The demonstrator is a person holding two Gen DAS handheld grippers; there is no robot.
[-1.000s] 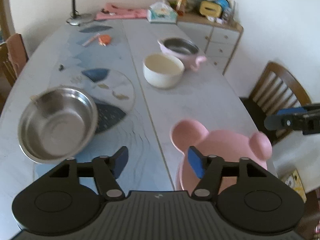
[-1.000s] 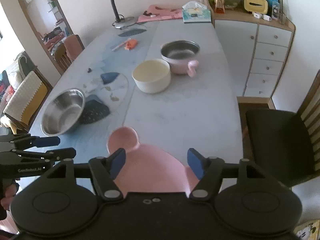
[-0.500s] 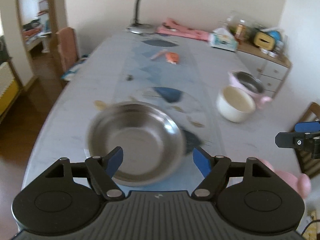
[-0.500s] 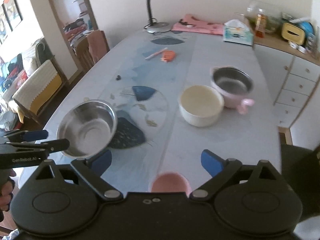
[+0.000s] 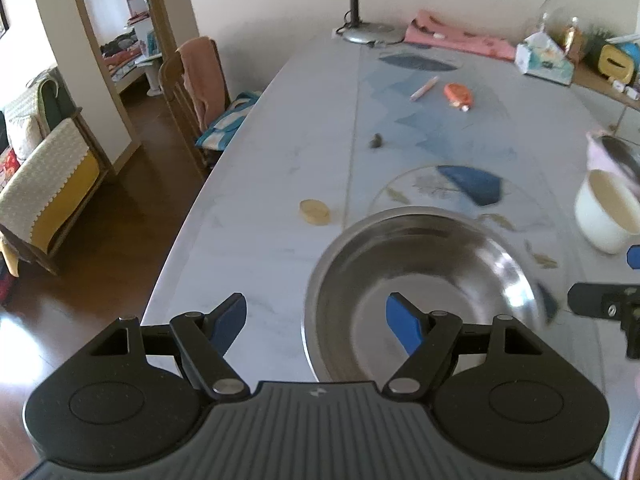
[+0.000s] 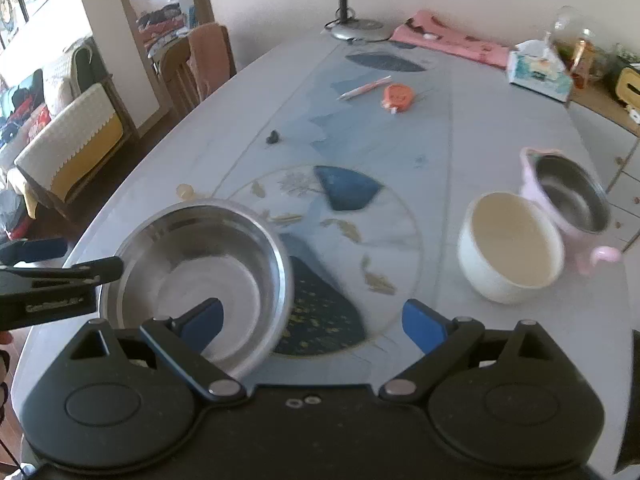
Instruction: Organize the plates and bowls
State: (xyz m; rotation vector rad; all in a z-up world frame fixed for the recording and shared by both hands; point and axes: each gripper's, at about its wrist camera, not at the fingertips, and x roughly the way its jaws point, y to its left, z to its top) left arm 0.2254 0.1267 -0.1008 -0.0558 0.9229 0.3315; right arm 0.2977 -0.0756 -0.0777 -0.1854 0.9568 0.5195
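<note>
Straddling the near rim of the steel bowl (image 5: pixel 424 292), the left gripper (image 5: pixel 316 320) hangs wide apart and empty, while the right gripper (image 6: pixel 312 320), its jaws having just spread wider, also grips nothing; both seem lined up to lift that bowl. Further right, well apart from it, a cream bowl (image 6: pixel 510 248) touches a pink pot (image 6: pixel 568 196) on the pale marbled table (image 5: pixel 280 152), a desk lamp (image 6: pixel 356 20) at its far end.
</note>
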